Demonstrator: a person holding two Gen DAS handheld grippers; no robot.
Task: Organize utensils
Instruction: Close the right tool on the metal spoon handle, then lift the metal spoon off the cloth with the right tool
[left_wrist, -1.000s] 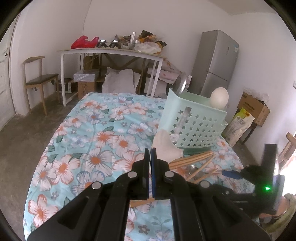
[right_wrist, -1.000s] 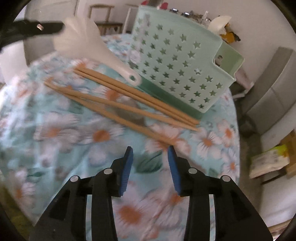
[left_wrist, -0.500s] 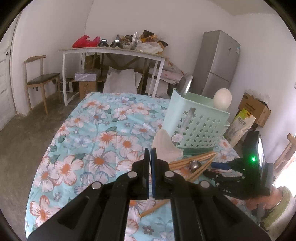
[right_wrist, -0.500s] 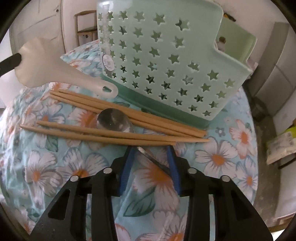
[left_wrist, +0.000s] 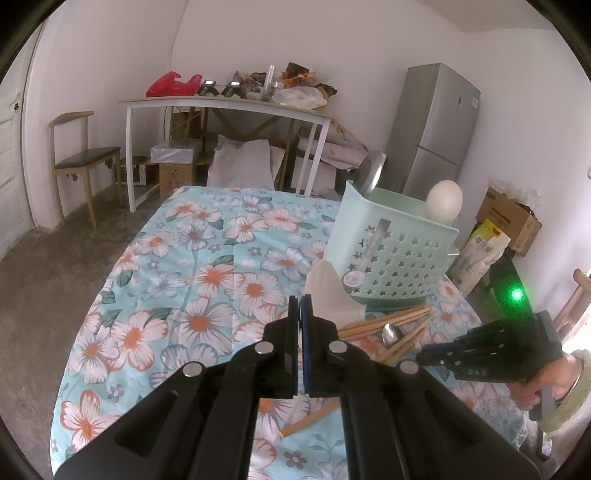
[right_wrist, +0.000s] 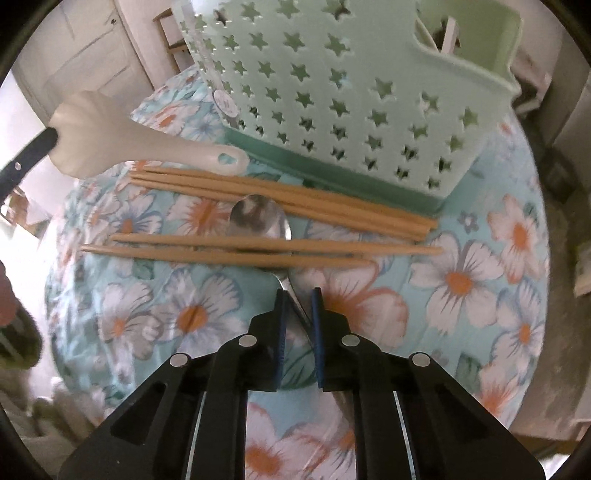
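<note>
Left wrist view: my left tongs are pressed together, empty as far as I can tell, beside the white paddle. The basket stands on the floral surface and already holds a few utensils. Chopsticks and a spoon lie loose before it.

Right wrist view: my right tongs are slightly spread, straddling the spoon handle, not yet clamped. Chopsticks, paddle and spoon remain outside the basket; I judge most sorting is left.

Left tongs pinched — right tongs (barely) apart
</note>
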